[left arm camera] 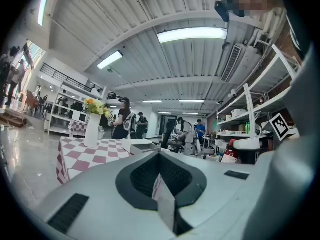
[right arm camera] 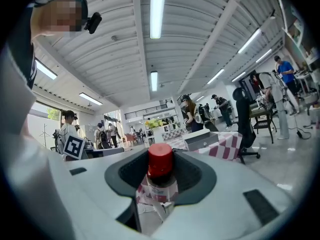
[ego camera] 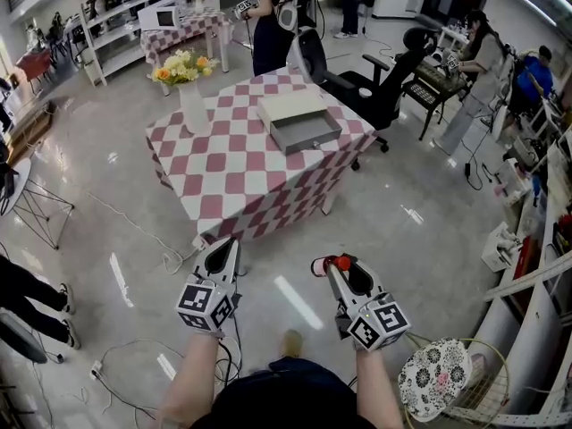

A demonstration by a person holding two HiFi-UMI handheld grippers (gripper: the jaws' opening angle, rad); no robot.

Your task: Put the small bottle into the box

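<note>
The small bottle [ego camera: 341,262], clear with a red cap [right arm camera: 160,160], sits between the jaws of my right gripper [ego camera: 332,267], which is shut on it, cap pointing forward. My left gripper [ego camera: 223,245] is shut with nothing in it; in the left gripper view [left arm camera: 161,183] its jaws meet. Both hang over the floor, well short of the table. The grey box [ego camera: 299,119] with its drawer pulled open rests on the far right part of the checkered table [ego camera: 232,172]. It also shows small in the left gripper view as the box [left arm camera: 137,145] and in the right gripper view as the box [right arm camera: 202,140].
A white vase of flowers [ego camera: 189,96] stands at the table's far left. A black office chair [ego camera: 357,83] and a standing person [ego camera: 268,25] are behind the table. Cables [ego camera: 134,365] lie on the floor at my left, a floral stool [ego camera: 433,378] at my right.
</note>
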